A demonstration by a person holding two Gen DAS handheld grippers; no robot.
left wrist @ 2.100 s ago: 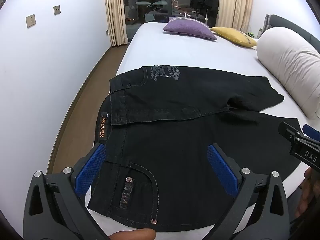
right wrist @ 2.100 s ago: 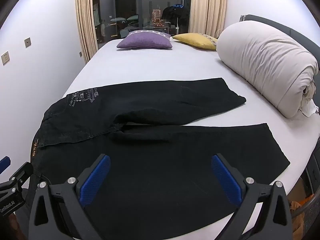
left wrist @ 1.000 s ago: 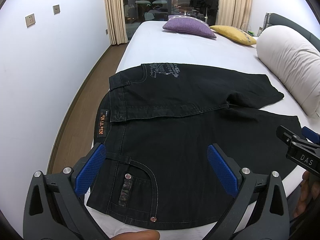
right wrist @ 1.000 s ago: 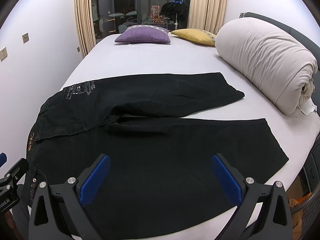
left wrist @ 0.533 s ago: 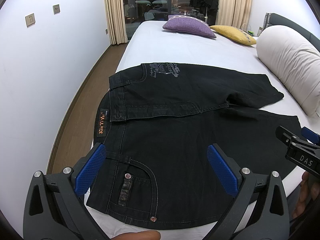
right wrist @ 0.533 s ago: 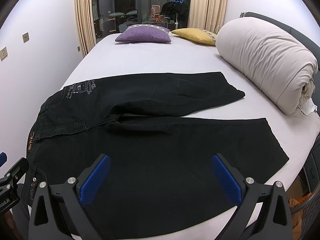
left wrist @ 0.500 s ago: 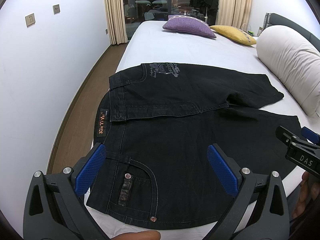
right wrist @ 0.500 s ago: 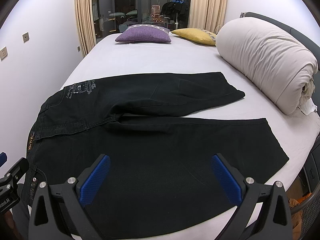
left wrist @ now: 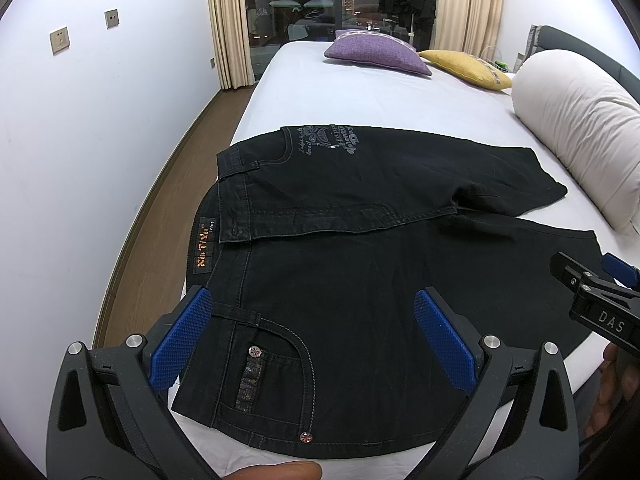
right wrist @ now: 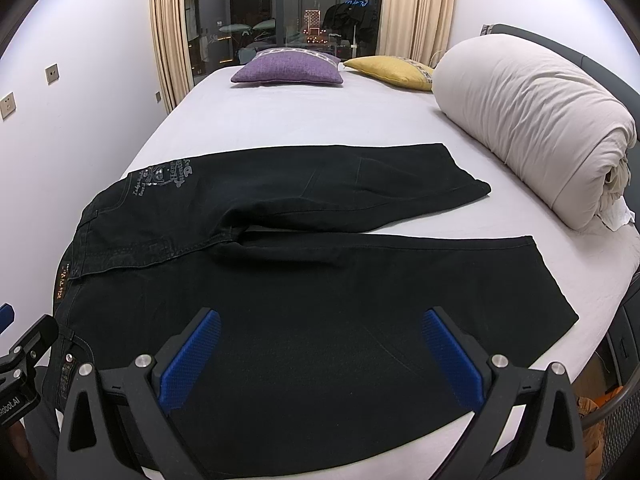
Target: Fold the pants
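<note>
Both the left hand-held gripper (left wrist: 312, 344) and right hand-held gripper (right wrist: 320, 354) hover wide open, empty, above the pants (right wrist: 320, 280) spread out below them. Folding hasn't started; next, grab the near edge.

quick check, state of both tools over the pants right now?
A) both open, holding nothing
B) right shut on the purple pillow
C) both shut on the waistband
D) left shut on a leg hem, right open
A: the left tool and the right tool each show their blue pads spread wide apart over the black pants, which lie flat on the bed with no fabric between the pads.
</note>
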